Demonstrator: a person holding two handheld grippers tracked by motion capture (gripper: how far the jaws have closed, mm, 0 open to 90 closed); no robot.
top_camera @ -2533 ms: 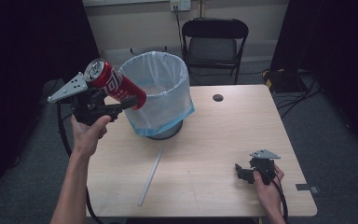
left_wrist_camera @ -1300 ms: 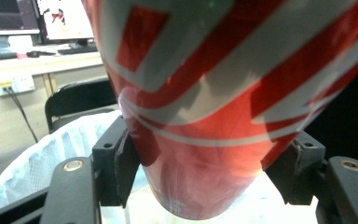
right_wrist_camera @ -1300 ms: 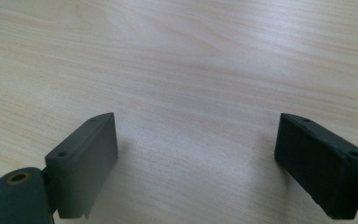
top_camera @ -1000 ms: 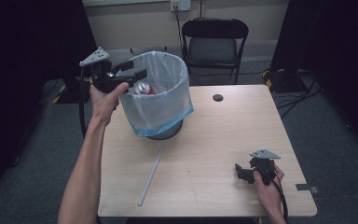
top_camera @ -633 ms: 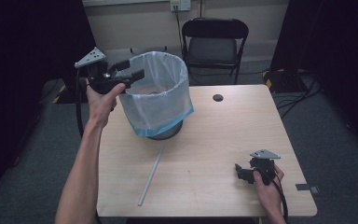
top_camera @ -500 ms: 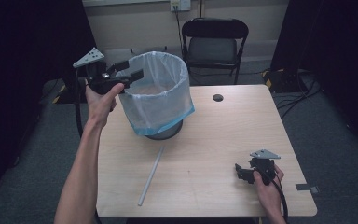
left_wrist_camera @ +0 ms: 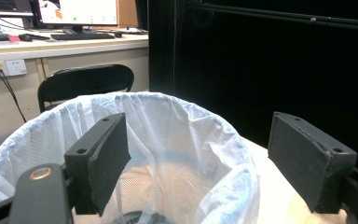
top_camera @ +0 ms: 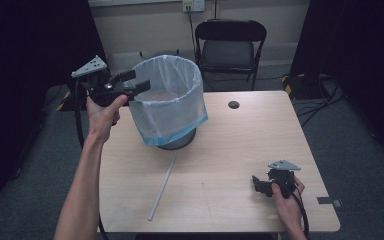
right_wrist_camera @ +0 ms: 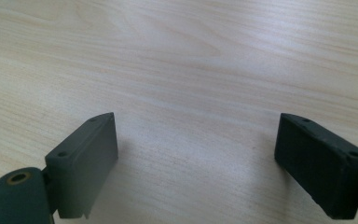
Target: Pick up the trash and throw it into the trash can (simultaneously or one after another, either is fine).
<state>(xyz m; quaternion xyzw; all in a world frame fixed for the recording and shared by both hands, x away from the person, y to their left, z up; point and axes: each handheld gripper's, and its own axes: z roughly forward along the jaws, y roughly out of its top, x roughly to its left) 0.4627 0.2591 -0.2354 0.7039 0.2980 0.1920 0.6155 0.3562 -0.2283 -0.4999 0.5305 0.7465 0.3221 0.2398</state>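
A bin lined with a white mesh bag (top_camera: 167, 100) stands at the table's back left. My left gripper (top_camera: 139, 81) hovers level at the bin's left rim, pointing across its mouth. Its jaws have just been opening and stand open with nothing between them. In the left gripper view the bag's rim (left_wrist_camera: 177, 126) lies just below and beyond the left gripper (left_wrist_camera: 198, 140). My right gripper (top_camera: 258, 186) rests low on the table near the front right corner. In the right gripper view the right gripper (right_wrist_camera: 196, 140) is open over bare wood.
A thin grey strip (top_camera: 162, 187) lies on the wooden table (top_camera: 240, 145) in front of the bin. A small black round disc (top_camera: 234, 104) sits near the back edge. A black folding chair (top_camera: 230, 45) stands behind the table. Dark curtains flank both sides.
The left gripper carried a red can up to the bin and let it go inside. It has since drawn back a little to the left of the rim. The right gripper has not moved.
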